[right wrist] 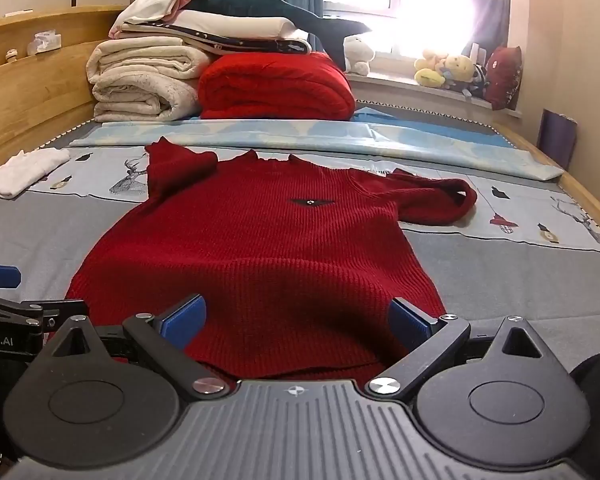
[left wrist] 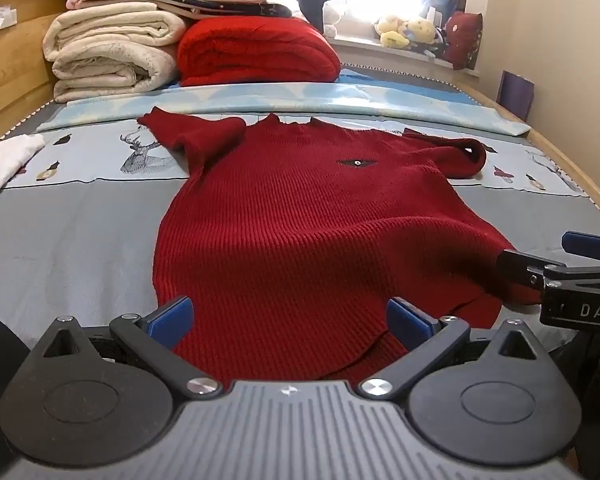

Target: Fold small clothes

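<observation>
A red knit sweater lies flat on the bed; the left hand-held gripper and right hand-held gripper hover wide and empty above its hem

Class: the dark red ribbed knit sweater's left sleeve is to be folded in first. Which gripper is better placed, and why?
Probably the left gripper. Its open jaws sit over the dark red ribbed knit sweater's hem nearer that side, while the right gripper, also open, sits nearer the other sleeve and would have to cross over.

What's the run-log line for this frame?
stage: pre-grasp | red sweater: flat on bed, unfolded | left gripper: open, at hem | right gripper: open, at hem
</observation>
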Motion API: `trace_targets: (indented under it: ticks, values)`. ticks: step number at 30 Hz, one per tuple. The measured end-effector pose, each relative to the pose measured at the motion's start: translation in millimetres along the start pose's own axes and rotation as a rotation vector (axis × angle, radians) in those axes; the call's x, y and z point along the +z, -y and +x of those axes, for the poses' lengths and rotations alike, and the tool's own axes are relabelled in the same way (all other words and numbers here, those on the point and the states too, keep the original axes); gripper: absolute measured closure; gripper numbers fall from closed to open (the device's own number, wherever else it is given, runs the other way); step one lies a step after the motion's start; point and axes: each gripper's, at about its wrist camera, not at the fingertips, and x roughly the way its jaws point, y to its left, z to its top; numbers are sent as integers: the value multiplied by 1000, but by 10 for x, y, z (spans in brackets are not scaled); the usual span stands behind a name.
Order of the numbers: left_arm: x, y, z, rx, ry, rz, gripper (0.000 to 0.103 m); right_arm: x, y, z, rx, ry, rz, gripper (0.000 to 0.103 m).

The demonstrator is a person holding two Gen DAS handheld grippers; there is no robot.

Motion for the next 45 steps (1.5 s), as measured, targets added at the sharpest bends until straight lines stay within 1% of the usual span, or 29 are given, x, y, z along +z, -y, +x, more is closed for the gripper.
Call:
trace_targets:
  ticks: [5, 6, 8, 11, 45]
  values:
    - [10, 1, 5, 2, -8, -1, 0, -3, 1, 2, 0, 0, -1, 5]
    - [52, 15, -32, -1, -12, 0, 0, 2, 4, 3, 0, 0, -2, 5]
    - [-24, 62, -52, 4, -9, 3, 0, 4, 8, 2, 1, 0, -3, 5]
    - [-2, 34, 68, 11, -5, 3, 0, 3, 8, 2, 1, 2, -2, 5]
    - [-5, 33, 80, 13, -17, 8, 0, 7, -19, 12, 3, 13, -16, 5]
